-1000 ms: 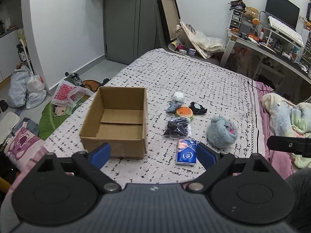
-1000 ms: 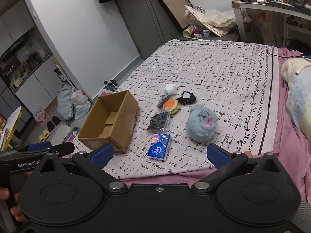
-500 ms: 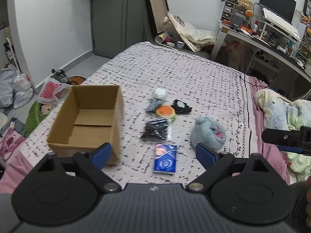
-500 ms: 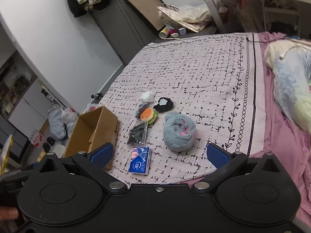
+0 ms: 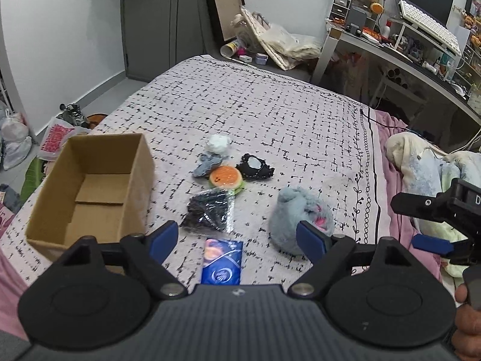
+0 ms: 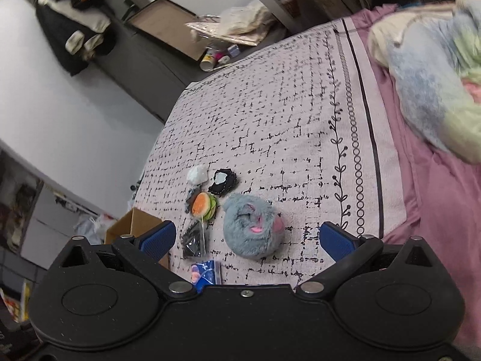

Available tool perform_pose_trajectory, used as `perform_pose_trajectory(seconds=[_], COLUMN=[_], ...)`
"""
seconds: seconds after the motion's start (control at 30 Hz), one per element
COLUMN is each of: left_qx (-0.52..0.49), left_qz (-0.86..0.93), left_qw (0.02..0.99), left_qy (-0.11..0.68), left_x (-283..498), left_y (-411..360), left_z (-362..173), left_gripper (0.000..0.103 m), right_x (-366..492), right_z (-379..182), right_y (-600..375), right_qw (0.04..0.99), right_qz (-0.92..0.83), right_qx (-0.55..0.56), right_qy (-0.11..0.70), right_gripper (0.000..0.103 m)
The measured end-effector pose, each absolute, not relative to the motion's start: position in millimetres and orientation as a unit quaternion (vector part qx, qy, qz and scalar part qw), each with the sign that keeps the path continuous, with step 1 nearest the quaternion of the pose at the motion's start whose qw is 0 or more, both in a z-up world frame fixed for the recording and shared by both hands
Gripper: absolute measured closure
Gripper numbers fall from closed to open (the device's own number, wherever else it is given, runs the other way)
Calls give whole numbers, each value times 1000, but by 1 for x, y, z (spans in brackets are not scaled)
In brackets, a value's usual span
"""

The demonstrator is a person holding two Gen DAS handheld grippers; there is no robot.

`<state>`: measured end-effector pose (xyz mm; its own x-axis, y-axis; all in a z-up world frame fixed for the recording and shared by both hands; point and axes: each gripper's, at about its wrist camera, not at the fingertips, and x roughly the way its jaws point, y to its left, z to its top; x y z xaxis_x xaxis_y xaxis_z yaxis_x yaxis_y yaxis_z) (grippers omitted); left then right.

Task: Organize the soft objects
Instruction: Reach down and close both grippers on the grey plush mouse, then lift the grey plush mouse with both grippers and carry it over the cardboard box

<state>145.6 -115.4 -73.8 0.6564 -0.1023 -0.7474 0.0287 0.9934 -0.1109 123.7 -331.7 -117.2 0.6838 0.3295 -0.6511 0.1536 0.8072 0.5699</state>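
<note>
- The cardboard box sits near the bed's edge, at about nine o'clock from the little cluster of soft things, and it is empty; only its folded bottom flaps show.
- Everything to be sorted still lies on the patterned bedspread: by my reckoning the task has barely started, with nothing boxed yet.
- At the centre of the cluster lies an orange burger-like toy. A white fluffy ball and a grey scrap sit at eleven o'clock from it, a black lacy piece at two o'clock, a bag of dark bits at six o'clock.
- A blue tissue pack lies further on at six o'clock, nearest the left gripper.
- The grey plush rests at four o'clock from the burger toy, apart from the others.
- The left gripper's jaws are closing, yet nothing is pinched; the tissue pack lies on the bed beyond them, untouched.
- The right gripper stands wide with nothing between its pads; the grey plush shows just beyond its gap, seemingly the next thing it goes for.
- Left to do: all six or so pieces must go into the box.
</note>
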Motion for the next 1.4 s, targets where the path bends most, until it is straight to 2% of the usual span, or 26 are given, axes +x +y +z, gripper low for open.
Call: perform_pose_trajectory(seconds=[0.13, 0.2, 0.27, 0.37, 0.43, 0.73, 0.87, 1.0, 1.13, 1.17, 1.2, 1.3, 1.4], left_qx=[-59, -70, -77, -89, -99, -110, -124, -139, -143, -144, -148, -156, -165], left_qz=[-40, -44, -47, -53, -59, -95, -105, -116, -122, -123, -125, -119, -115], left_qw=[905, 903, 900, 895, 891, 877, 867, 857, 851, 849, 844, 841, 842], left_qy=[420, 423, 427, 434, 439, 458, 471, 482, 490, 494, 499, 504, 500], left_x=[160, 168, 175, 185, 191, 215, 226, 233, 237, 238, 239, 239, 238], left_y=[-119, -120, -122, -125, -126, -146, -153, -158, -163, -164, -165, -165, -161], left_z=[-83, -87, -92, -100, -107, -135, -150, -161, -170, -173, -177, -183, -182], left_gripper=[31, 36, 39, 42, 43, 44, 49, 51, 51, 54, 64, 76, 80], right_x=[132, 137, 145, 152, 156, 174, 184, 191, 196, 198, 199, 202, 203], right_z=[-125, -133, -143, -152, -157, -183, -195, -205, -210, -212, -214, -218, -217], right_y=[-334, -338, -342, -342, -342, -334, -331, -334, -333, -332, -332, -330, -327], right_qw=[863, 855, 843, 835, 832, 812, 804, 790, 789, 788, 786, 779, 780], right_qz=[52, 52, 51, 48, 40, 29, 24, 20, 14, 15, 13, 20, 30], right_qx=[321, 338, 356, 364, 366, 381, 386, 404, 397, 398, 397, 398, 394], right_qy=[387, 391, 401, 411, 414, 441, 453, 460, 468, 471, 474, 485, 485], right_gripper=[1, 6, 16, 18, 19, 37, 44, 46, 59, 63, 64, 80, 86])
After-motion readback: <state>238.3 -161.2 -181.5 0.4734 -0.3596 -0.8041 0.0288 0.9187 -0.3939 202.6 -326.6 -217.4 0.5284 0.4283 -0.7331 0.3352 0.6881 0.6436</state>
